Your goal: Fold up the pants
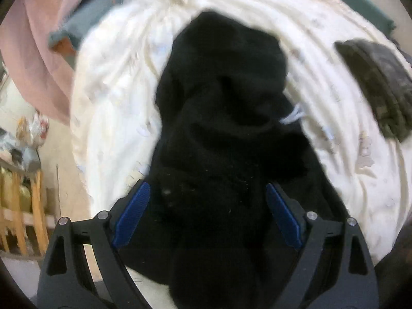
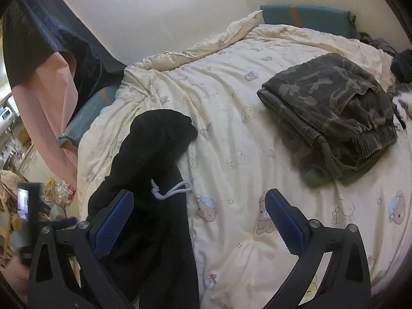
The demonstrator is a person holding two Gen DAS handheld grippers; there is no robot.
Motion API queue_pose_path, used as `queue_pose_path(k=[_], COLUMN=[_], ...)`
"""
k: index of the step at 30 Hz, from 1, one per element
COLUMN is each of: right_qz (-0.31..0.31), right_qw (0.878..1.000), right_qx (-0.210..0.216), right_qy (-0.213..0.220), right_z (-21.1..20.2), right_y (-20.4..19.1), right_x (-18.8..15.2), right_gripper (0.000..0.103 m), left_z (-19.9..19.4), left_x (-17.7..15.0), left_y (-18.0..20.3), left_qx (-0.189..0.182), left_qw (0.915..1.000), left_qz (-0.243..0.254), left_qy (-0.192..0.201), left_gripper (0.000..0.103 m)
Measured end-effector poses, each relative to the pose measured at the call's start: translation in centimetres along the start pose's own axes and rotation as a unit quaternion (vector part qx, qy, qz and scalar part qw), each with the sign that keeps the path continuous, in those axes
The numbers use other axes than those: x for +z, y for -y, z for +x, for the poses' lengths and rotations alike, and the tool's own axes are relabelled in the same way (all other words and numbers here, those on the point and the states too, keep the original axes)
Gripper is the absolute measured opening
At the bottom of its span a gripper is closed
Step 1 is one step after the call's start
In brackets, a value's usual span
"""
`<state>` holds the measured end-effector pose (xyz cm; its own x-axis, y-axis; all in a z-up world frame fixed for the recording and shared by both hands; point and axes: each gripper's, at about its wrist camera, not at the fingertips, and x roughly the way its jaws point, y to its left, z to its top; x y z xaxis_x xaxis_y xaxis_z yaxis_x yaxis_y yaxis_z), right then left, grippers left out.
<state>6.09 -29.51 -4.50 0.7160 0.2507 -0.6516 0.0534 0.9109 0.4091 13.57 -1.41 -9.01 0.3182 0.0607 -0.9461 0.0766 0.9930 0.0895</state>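
Observation:
Black pants (image 1: pixel 226 103) lie bunched in a long heap on the cream bear-print duvet (image 1: pixel 116 90), with a white drawstring (image 1: pixel 292 116) poking out at their right side. My left gripper (image 1: pixel 207 185) hovers over them, pointing steeply down. It is open, and its blue pads (image 1: pixel 134 213) stand wide on either side of the cloth without pressing it. In the right wrist view the black pants (image 2: pixel 154 154) run down the bed's left part, drawstring (image 2: pixel 172 190) on top. My right gripper (image 2: pixel 198 192) is open above the duvet (image 2: pixel 231 103), its left finger over the pants.
Folded camouflage pants (image 2: pixel 329 118) sit at the bed's right (image 1: pixel 378 85). A person's arm (image 2: pixel 46 103) reaches in at the left. Teal bedding (image 2: pixel 309 18) lines the far edge by the wall. A grey-white furry thing (image 2: pixel 401 97) lies at the right edge. Wooden furniture (image 1: pixel 20 206) stands left of the bed.

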Motion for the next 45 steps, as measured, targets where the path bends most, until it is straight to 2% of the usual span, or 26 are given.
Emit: queue_pose_path(k=[2, 4, 5, 6, 8, 12, 15, 17, 21, 24, 26, 27, 28, 30, 32, 34, 37, 40, 41, 42, 43, 45], right_qz=[0.008, 0.011, 0.012, 0.012, 0.008, 0.001, -0.008, -0.013, -0.013, -0.041, -0.073, -0.092, -0.123, -0.189, -0.27, -0.355, -0.402, -0.428, -0.439, -0.453, -0.457, -0.429], right_qw=[1.0, 1.0, 1.0, 1.0, 1.0, 1.0, 1.0, 1.0, 0.998, 0.996, 0.992, 0.99, 0.983, 0.97, 0.953, 0.927, 0.902, 0.889, 0.883, 0.876, 0.875, 0.892], right_qx=[0.003, 0.005, 0.007, 0.009, 0.009, 0.007, 0.003, 0.017, 0.05, 0.065, 0.069, 0.071, 0.077, 0.067, 0.031, -0.035, -0.093, -0.102, -0.107, -0.115, -0.116, -0.094], right_qy=[-0.001, -0.003, -0.004, -0.004, -0.004, -0.009, -0.012, -0.016, -0.031, -0.052, -0.072, -0.086, -0.11, -0.139, -0.138, -0.114, -0.123, -0.127, -0.122, -0.117, -0.114, -0.109], right_z=[0.1, 0.3, 0.3, 0.4, 0.4, 0.6, 0.5, 0.5, 2.0, 4.3, 6.4, 7.7, 9.8, 13.3, 16.3, 20.2, 25.3, 28.5, 29.2, 29.9, 30.1, 29.6], right_y=[0.3, 0.4, 0.3, 0.3, 0.2, 0.0, -0.1, -0.4, -1.7, -4.0, -6.3, -7.5, -9.3, -12.2, -14.5, -15.8, -15.1, -15.5, -16.0, -16.4, -16.7, -17.0], right_x=[0.1, 0.3, 0.3, 0.3, 0.3, 0.2, 0.4, 1.2, 3.7, 5.5, 6.4, 6.7, 7.0, 6.7, 6.1, 5.3, 5.0, 4.9, 4.8, 4.9, 5.1, 6.4], right_gripper=[0.103, 0.103, 0.103, 0.103, 0.103, 0.103, 0.103, 0.103, 0.103, 0.103, 0.103, 0.102, 0.1, 0.095, 0.095, 0.095, 0.095, 0.093, 0.084, 0.063, 0.046, 0.018], left_z=[1.6, 2.3, 2.4, 2.3, 1.4, -2.2, -5.8, -7.1, -5.2, -2.1, -0.2, 1.0, 1.6, 2.2, 2.3, 2.2, 2.3, 2.5, 2.6, 2.6, 2.6, 2.5], left_x=[-0.3, -0.3, -0.3, -0.2, 0.0, 0.8, 1.3, 2.0, 3.3, 3.7, 3.8, 3.8, 3.7, 4.0, 4.1, 4.2, 4.3, 4.5, 4.6, 4.7, 4.7, 4.8], left_y=[0.1, 0.2, 0.0, -0.1, -1.0, -3.7, -7.4, -10.0, -15.8, -19.1, -20.7, -21.6, -22.2, -22.2, -22.0, -21.8, -21.9, -22.0, -22.1, -22.2, -22.2, -22.4], left_qx=[-0.012, -0.01, -0.014, -0.017, -0.023, -0.054, -0.09, -0.091, -0.08, -0.066, -0.079, -0.095, -0.1, -0.1, -0.1, -0.098, -0.101, -0.104, -0.105, -0.108, -0.111, -0.105], left_qw=[0.9996, 0.9995, 0.9996, 0.9996, 0.9997, 0.9968, 0.9894, 0.9846, 0.975, 0.9693, 0.9628, 0.9579, 0.9568, 0.9598, 0.9621, 0.9655, 0.9669, 0.9657, 0.965, 0.9635, 0.963, 0.9631], left_qz=[-0.004, -0.01, -0.008, -0.006, -0.007, -0.021, -0.056, -0.083, -0.17, -0.21, -0.242, -0.261, -0.266, -0.256, -0.247, -0.234, -0.228, -0.233, -0.236, -0.24, -0.241, -0.244], left_qy=[-0.025, -0.026, -0.023, -0.021, 0.0, 0.055, 0.1, 0.125, 0.119, 0.109, 0.091, 0.071, 0.064, 0.059, 0.058, 0.058, 0.055, 0.048, 0.046, 0.045, 0.046, 0.047], left_gripper=[0.088, 0.068, 0.045, 0.035, 0.024, 0.021, 0.02, 0.02, 0.02, 0.021, 0.021, 0.021, 0.021, 0.021, 0.022, 0.022, 0.023, 0.023, 0.023, 0.024, 0.025, 0.026])
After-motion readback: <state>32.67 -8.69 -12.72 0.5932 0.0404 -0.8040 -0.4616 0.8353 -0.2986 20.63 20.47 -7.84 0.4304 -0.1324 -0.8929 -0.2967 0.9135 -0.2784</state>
